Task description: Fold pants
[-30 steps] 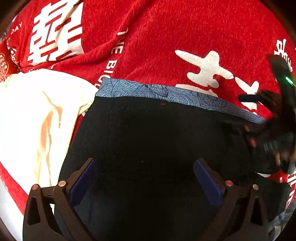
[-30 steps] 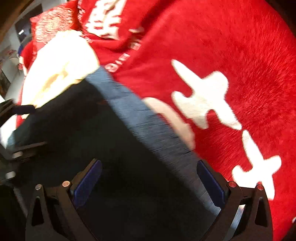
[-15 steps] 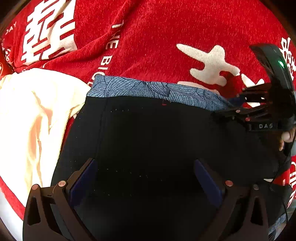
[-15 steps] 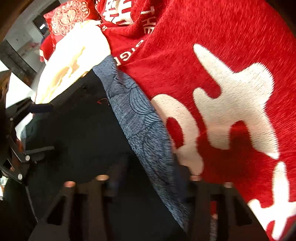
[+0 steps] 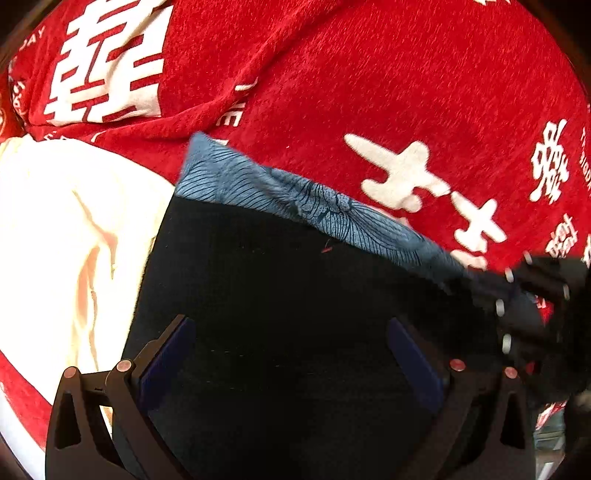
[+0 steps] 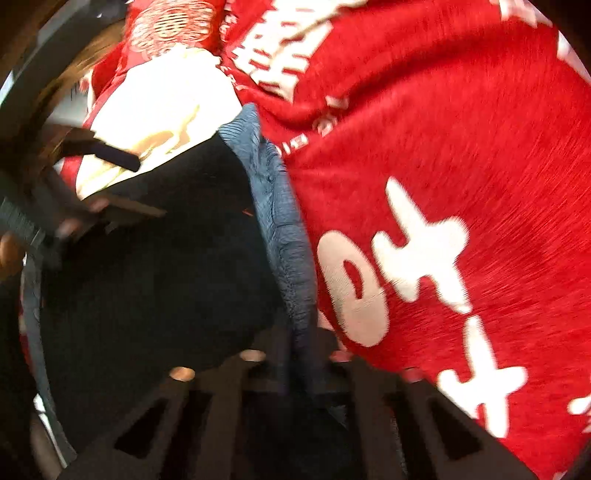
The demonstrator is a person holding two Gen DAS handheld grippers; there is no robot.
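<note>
Black pants (image 5: 280, 295) with a blue patterned waistband (image 5: 295, 195) lie on a red blanket. My left gripper (image 5: 291, 354) is open, its fingers spread wide just above the black cloth. My right gripper (image 6: 295, 365) is shut on the blue waistband (image 6: 284, 236) at its near end and bunches it up. The right gripper also shows in the left wrist view (image 5: 532, 306) at the waistband's right end. The left gripper shows blurred in the right wrist view (image 6: 110, 184).
The red blanket (image 5: 406, 92) with white characters covers the surface. A cream cloth (image 5: 66, 240) lies left of the pants, touching their edge. A red patterned cushion (image 6: 166, 26) sits at the far end.
My right gripper went from open to shut on the waistband and pulls it. The waistband now lies tilted and bunched. My left gripper stays open over the pants.
</note>
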